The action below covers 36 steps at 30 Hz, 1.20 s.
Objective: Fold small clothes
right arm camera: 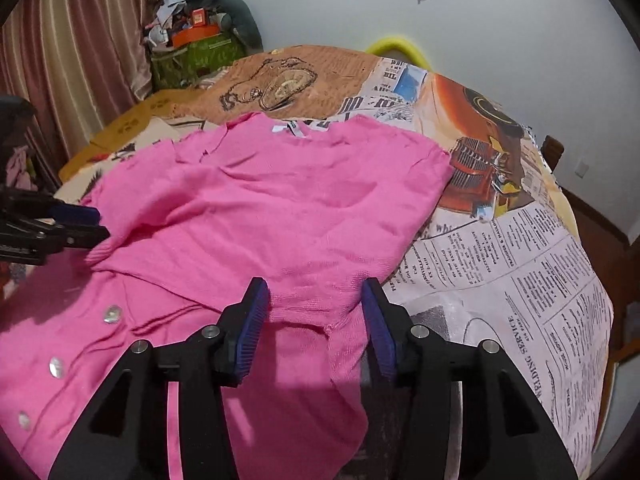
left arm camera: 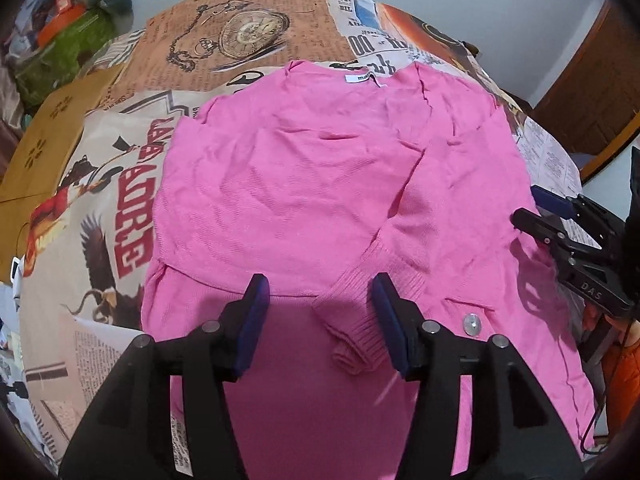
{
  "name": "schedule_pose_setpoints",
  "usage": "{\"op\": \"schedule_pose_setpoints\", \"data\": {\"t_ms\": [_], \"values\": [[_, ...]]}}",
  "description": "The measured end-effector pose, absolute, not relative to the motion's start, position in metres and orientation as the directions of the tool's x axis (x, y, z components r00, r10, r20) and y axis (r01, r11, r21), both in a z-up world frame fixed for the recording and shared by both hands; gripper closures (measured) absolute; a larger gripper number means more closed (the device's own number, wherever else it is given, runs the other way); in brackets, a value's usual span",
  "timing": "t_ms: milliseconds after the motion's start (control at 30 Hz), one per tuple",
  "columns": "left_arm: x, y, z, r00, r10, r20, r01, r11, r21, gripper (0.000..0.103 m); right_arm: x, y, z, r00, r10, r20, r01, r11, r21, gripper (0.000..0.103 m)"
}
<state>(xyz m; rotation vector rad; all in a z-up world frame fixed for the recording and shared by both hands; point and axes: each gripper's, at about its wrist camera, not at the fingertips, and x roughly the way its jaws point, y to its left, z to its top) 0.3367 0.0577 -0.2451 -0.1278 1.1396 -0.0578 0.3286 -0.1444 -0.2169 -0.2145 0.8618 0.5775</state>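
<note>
A: Start with the big thing. The table (left arm camera: pixel 100 152) fills both views under a newspaper-print cloth, and the pink cardigan (left arm camera: pixel 304 184) lies across the middle of the left wrist frame, collar label toward the top, sleeves folded in over the body.

B: Agreed. In the right wrist view the same garment runs from centre to lower left, and its right edge hangs close to the table's lip at lower centre. My guess is a careless tug there slides the hem off.

A: The left gripper (left arm camera: pixel 318 300) at bottom centre stands about half open, holding nothing. The ribbed cuff (left arm camera: pixel 360 344) lies between its pads, untouched.

B: So closing now risks pinching only the cuff and dragging the folded sleeve open.

A: The right gripper (right arm camera: pixel 314 300) is also partly open and empty, with knit bunched beneath it.

B: It could snag one loose layer rather than the whole hem, skewing the fold.

A: Smallest: the pearly buttons (right arm camera: pixel 113 314) at lower left of that frame.

B: Likely lumps if the fold line crosses them.
</note>
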Motion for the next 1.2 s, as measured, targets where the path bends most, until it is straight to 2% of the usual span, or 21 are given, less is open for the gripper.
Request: {"op": "schedule_pose_setpoints", "data": {"t_ms": [233, 300, 367, 433, 467, 633, 767, 900, 1033, 1167, 1200], "values": [[0.324, 0.042, -0.235, 0.446, -0.153, -0.882, 0.058, 0.988, -0.142, 0.050, 0.328, -0.152, -0.219, 0.498, 0.382, -0.779, -0.554, 0.831, 0.054, 0.058], [0.325, 0.034, -0.240, 0.433, -0.147, -0.889, 0.077, 0.989, -0.126, 0.058, 0.328, -0.154, -0.221, 0.493, 0.387, -0.780, -0.551, 0.832, 0.065, 0.058], [0.327, 0.032, -0.242, 0.428, -0.152, -0.891, 0.074, 0.988, -0.133, 0.070, 0.327, -0.154, -0.221, 0.492, 0.387, -0.780, -0.548, 0.834, 0.068, 0.058], [0.327, 0.032, -0.238, 0.444, -0.150, -0.883, 0.064, 0.989, -0.136, 0.089, 0.326, -0.155, -0.221, 0.491, 0.388, -0.780, -0.547, 0.834, 0.071, 0.058], [0.327, 0.031, -0.234, 0.465, -0.118, -0.877, 0.052, 0.993, -0.107, 0.092, 0.325, -0.155, -0.221, 0.490, 0.390, -0.780, -0.547, 0.834, 0.073, 0.058], [0.318, 0.039, -0.215, 0.543, -0.112, -0.832, 0.059, 0.994, -0.095, 0.094, 0.326, -0.156, -0.222, 0.485, 0.397, -0.779, -0.552, 0.830, 0.079, 0.058], [0.321, 0.054, -0.200, 0.593, -0.048, -0.803, 0.022, 0.999, -0.044, 0.094, 0.326, -0.157, -0.223, 0.485, 0.400, -0.778, -0.553, 0.829, 0.081, 0.058], [0.340, 0.073, -0.207, 0.574, -0.018, -0.819, -0.027, 0.999, -0.041, 0.094, 0.327, -0.158, -0.223, 0.474, 0.413, -0.778, -0.559, 0.823, 0.097, 0.057], [0.357, 0.086, -0.238, 0.484, -0.019, -0.875, -0.062, 0.997, -0.056, 0.093, 0.328, -0.160, -0.224, 0.470, 0.419, -0.777, -0.560, 0.822, 0.104, 0.057], [0.351, 0.089, -0.251, 0.468, -0.007, -0.883, -0.083, 0.995, -0.051, 0.083, 0.329, -0.159, -0.223, 0.471, 0.411, -0.780, -0.561, 0.822, 0.094, 0.057], [0.348, 0.089, -0.249, 0.468, -0.002, -0.884, -0.084, 0.995, -0.046, 0.078, 0.328, -0.159, -0.223, 0.471, 0.408, -0.782, -0.559, 0.824, 0.093, 0.057]]}}
